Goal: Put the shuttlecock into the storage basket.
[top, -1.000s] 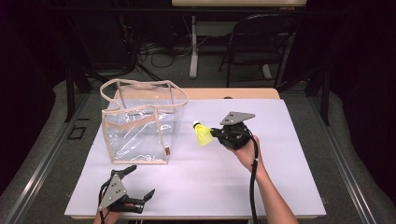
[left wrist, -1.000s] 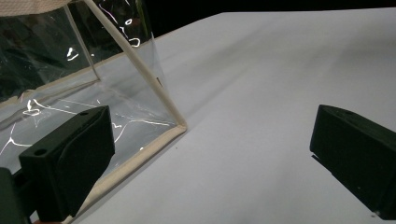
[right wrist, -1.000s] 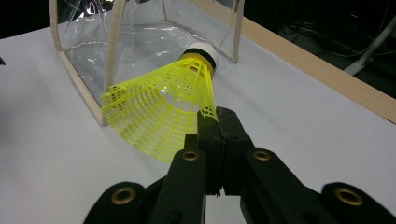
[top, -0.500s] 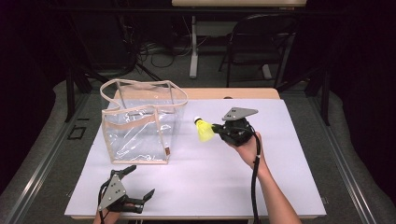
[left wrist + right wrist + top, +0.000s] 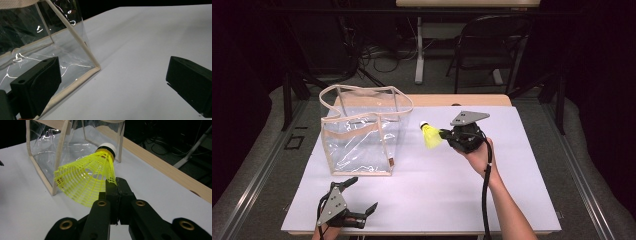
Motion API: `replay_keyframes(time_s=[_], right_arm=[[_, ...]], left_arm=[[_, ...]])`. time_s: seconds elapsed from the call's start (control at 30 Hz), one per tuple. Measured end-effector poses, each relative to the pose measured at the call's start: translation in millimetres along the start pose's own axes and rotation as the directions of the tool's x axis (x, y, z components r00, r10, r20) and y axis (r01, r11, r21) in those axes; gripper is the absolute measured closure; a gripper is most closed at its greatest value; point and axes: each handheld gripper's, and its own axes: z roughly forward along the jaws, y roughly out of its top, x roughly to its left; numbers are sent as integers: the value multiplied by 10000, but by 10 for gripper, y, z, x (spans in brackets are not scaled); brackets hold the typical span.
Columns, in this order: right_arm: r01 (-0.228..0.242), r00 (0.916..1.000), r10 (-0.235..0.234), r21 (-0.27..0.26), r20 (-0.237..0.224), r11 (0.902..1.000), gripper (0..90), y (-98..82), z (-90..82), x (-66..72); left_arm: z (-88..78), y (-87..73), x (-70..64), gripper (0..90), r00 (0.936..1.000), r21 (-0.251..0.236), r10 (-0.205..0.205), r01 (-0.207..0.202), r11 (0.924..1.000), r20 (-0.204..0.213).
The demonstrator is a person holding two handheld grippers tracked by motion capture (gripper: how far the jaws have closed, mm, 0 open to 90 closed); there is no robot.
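- While the right gripper (image 5: pixel 443 134) is held above the white-topped table (image 5: pixel 522 165), its jaws are pressed together on the rim of a yellow plastic mesh shuttlecock with a white cork tip (image 5: pixel 430 135).
- From the right gripper view, the shuttlecock (image 5: pixel 87 177) is pinched at the edge of its skirt, its white tip pointing away from the gripper (image 5: pixel 115 185) toward a clear plastic bag with beige trim (image 5: pixel 62 145).
- Seen from the high view, the shuttlecock hangs in the air just to the right of the bag (image 5: pixel 362 135), apart from it and about level with its open top.
- That bag stands upright on the left half of the table, mouth open, handles drooping over its rim.
- At the near left edge of the table, the left gripper (image 5: pixel 359 197) rests low, its jaws wide apart with nothing between them.
- Along the left gripper view, the bag's lower corner (image 5: pixel 96 67) lies just ahead of the left-hand jaw, not touching it.
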Motion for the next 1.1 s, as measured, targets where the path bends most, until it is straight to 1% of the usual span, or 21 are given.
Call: replay_keyframes(time_s=[0.27,0.37,1.1], right_arm=[[47,10000,-47,-102,82,9999,892,70,-43,-32],[64,9999,-63,-92,112,9999,892,88,-45,-35],[272,9992,-264,-239,315,9993,893,284,-119,-63]], left_arm=[[0,1,-6,0,10000,-45,-4,4,10000,42],[-1,2,-1,0,10000,-17,36,-36,10000,37],[6,1,-1,0,10000,-45,-31,31,10000,49]])
